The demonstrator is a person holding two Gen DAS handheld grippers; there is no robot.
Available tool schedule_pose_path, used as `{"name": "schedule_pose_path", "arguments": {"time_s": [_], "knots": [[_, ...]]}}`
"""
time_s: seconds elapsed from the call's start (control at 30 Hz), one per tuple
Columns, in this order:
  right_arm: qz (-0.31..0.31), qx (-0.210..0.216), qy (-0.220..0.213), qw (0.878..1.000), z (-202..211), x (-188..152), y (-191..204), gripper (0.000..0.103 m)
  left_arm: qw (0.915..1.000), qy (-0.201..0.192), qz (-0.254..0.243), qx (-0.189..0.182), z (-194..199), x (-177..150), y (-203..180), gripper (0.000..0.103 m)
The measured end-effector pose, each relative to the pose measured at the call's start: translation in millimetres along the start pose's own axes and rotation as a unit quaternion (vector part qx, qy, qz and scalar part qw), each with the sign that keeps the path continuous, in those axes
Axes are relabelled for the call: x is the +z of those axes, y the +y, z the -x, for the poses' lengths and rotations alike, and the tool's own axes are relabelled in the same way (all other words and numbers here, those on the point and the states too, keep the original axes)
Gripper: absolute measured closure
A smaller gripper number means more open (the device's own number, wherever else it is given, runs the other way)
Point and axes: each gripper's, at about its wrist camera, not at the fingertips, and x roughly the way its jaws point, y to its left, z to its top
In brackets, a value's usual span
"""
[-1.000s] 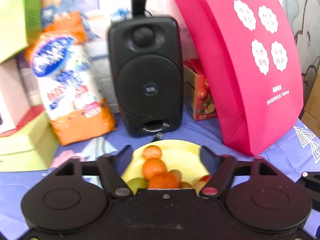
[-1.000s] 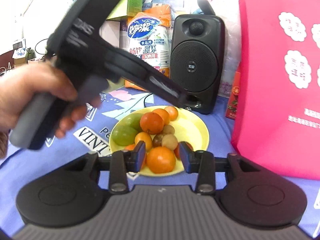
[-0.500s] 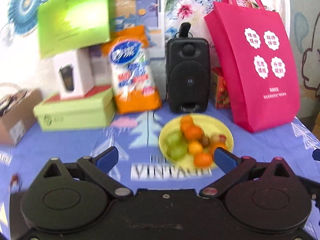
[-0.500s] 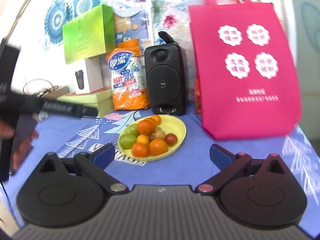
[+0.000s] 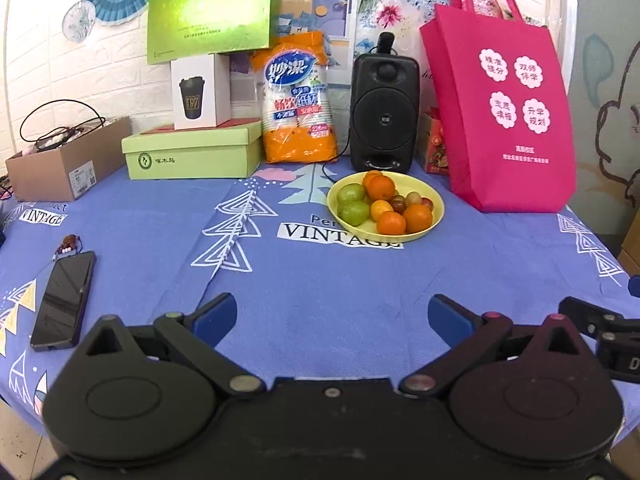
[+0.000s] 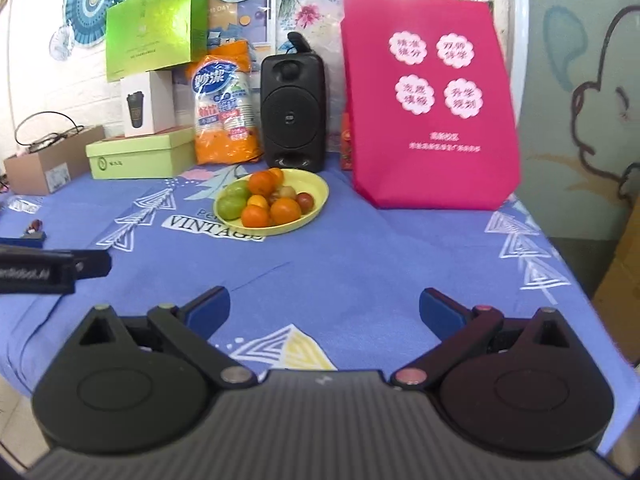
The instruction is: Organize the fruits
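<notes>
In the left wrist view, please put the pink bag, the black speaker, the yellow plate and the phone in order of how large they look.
1. pink bag
2. black speaker
3. yellow plate and phone: they look alike in size, and the phone lies nearer the camera, so no ranking between them.

A table under a blue patterned tablecloth (image 5: 320, 280) carries everything. A yellow plate (image 5: 434, 216) of fruit stands near the back, just before a black speaker (image 5: 384, 116). Beside the speaker stand an orange pack of paper cups (image 5: 298, 120) and a pink bag (image 5: 504, 120). Leftward are a green box (image 5: 192, 156) and a cardboard box (image 5: 68, 164). A dark phone (image 5: 64, 300) lies at the left edge, with what may be a small charm (image 5: 69, 242) at its far end.
</notes>
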Motion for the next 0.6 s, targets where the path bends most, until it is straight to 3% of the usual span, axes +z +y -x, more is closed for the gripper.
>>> {"name": "schedule_pose_path", "arguments": {"time_s": [0.3, 0.6], "knots": [[0.018, 0.003, -0.021, 1.000, 17.9, 1.7, 8.2, 0.000, 0.9999, -0.013, 0.001, -0.003, 22.9, 3.3, -5.6, 0.000], [0.019, 0.007, -0.017, 1.000, 16.5, 0.2, 8.0, 0.000, 1.0000, -0.006, -0.002, -0.004, 16.3, 9.9, 0.3, 0.000]]}}
